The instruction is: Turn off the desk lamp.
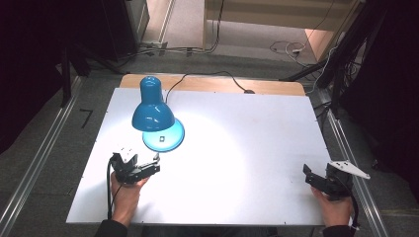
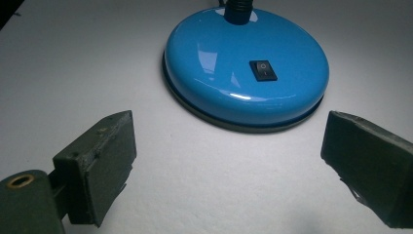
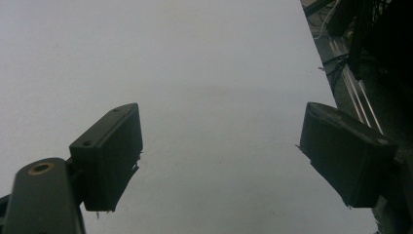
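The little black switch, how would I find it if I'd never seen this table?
Start at the white table and find the blue desk lamp on its left half. Look down at the lamp's round, shiny blue base, just ahead of the left hand-held gripper. The rocker switch is the small black rectangle on top of the base, the one dark spot on the blue.

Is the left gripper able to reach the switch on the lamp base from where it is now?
Probably yes. The left gripper is open and faces the lamp base; only bare table lies before the switch.
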